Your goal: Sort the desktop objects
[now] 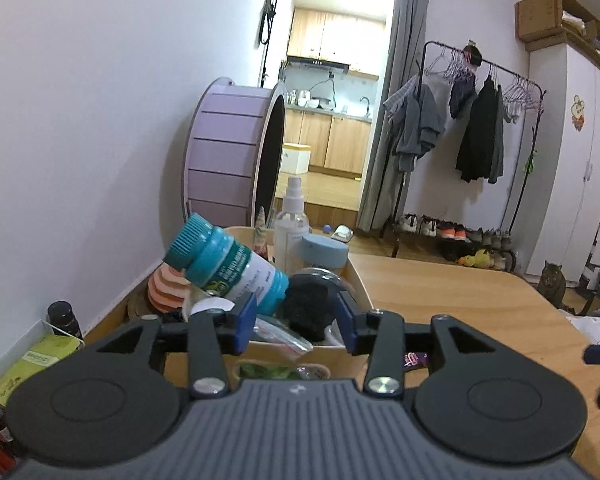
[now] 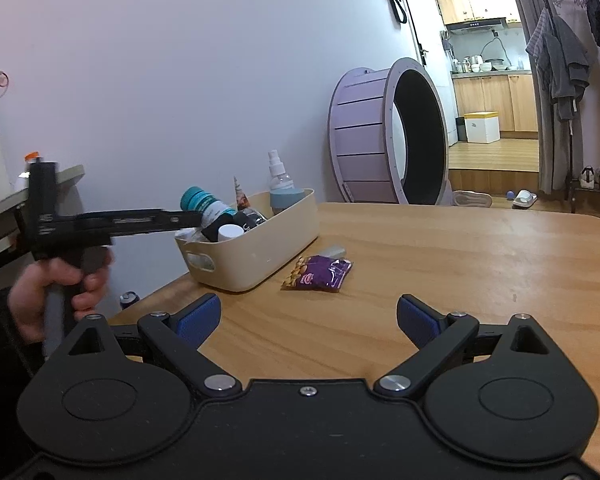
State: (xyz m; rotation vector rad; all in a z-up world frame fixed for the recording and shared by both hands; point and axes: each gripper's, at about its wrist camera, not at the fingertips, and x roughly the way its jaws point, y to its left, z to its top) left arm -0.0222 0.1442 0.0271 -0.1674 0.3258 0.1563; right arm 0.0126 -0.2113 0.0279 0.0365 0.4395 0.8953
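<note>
Left wrist view: the left gripper (image 1: 296, 322) hangs over the bin (image 1: 356, 276), fingers apart and empty, a teal bottle (image 1: 228, 264) tilted just beyond its left finger. Right gripper (image 2: 308, 320) gapes wide, the snack packet (image 2: 318, 274) lying ahead between its fingers.

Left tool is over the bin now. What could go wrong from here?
1. The teal bottle lies tilted on top of a heaped bin; it may roll off, possibly over the rim.
2. The left tool sits open near the spray bottle, which stands upright and could tip if nudged.
3. The snack packet is still on the table, and the bin looks nearly full.
</note>
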